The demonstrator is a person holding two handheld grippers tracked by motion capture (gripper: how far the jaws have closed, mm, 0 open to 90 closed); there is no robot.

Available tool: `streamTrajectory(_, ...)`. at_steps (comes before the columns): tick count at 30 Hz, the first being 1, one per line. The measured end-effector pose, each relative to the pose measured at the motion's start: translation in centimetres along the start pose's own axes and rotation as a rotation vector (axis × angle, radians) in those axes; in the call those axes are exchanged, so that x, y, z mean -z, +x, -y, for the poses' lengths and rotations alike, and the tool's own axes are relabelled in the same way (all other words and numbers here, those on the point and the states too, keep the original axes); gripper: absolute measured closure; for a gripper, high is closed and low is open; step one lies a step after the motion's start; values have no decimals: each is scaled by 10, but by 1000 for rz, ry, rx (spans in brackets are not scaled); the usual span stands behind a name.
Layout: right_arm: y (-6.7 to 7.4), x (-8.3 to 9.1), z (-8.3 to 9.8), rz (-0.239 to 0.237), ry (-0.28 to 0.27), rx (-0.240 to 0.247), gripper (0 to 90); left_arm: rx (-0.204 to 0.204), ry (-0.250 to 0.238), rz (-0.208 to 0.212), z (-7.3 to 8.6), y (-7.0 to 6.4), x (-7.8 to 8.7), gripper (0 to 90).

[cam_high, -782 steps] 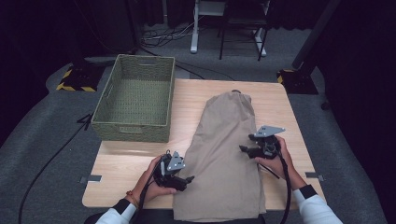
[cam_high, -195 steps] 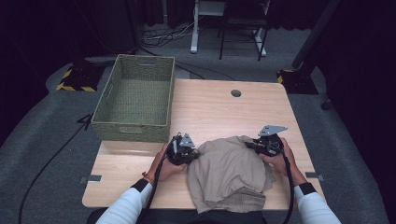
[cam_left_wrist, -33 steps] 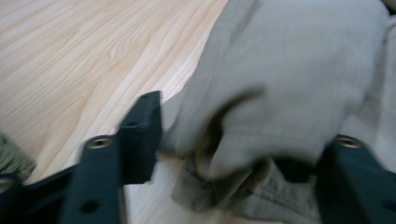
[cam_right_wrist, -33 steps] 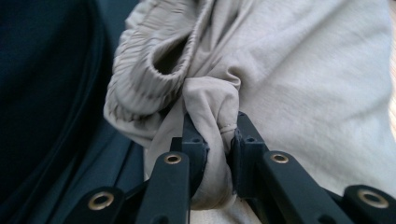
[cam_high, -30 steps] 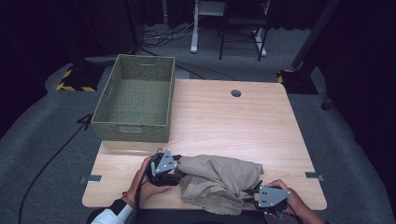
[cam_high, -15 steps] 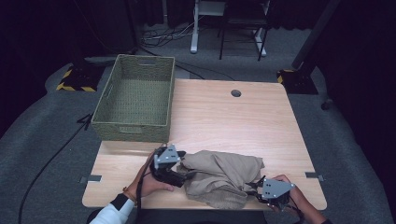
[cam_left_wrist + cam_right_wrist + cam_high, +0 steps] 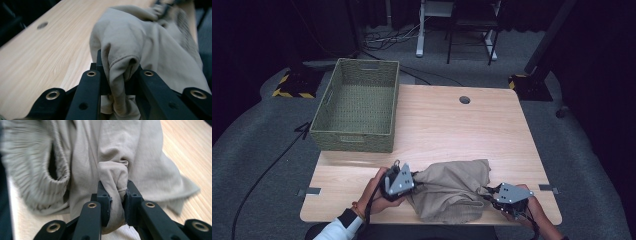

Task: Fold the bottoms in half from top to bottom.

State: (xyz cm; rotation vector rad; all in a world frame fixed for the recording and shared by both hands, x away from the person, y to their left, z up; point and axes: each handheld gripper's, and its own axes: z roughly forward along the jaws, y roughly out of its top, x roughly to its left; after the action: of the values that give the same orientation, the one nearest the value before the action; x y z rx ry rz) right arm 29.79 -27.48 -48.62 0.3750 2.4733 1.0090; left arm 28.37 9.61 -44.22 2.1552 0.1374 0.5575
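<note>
A beige garment [image 7: 452, 190] lies bunched near the table's front edge. My left gripper [image 7: 412, 180] is at its left end; its jaws have just been closing and now pinch a fold of the cloth. In the left gripper view that fold [image 7: 120, 62] bulges up between the jaws of the left gripper [image 7: 117, 75]. My right gripper [image 7: 489, 192] holds the garment's right end. In the right gripper view a wad of the garment [image 7: 125, 150] is squeezed between the pads of the right gripper [image 7: 115, 192], with the ribbed waistband [image 7: 32, 177] to the left.
A green woven basket [image 7: 354, 141] stands at the table's back left. The wooden table [image 7: 452, 125] has a round cable hole [image 7: 464, 100] near its far edge. The garment's lower side hangs close to the front edge.
The left gripper has shifted right into the garment's left end and gripped it. The right gripper has crept away from the front edge. The garment is bunched tighter.
</note>
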Motion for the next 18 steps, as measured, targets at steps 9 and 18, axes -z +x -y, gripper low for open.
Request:
streamTrajectory(9,-6,-6,7,58,41,-28,783,-216,135,185,15,-65,-25,813)
streamTrajectory(18,-18,-18,2,118,69,-9,784,-200,178,190,11,-64,-39,781)
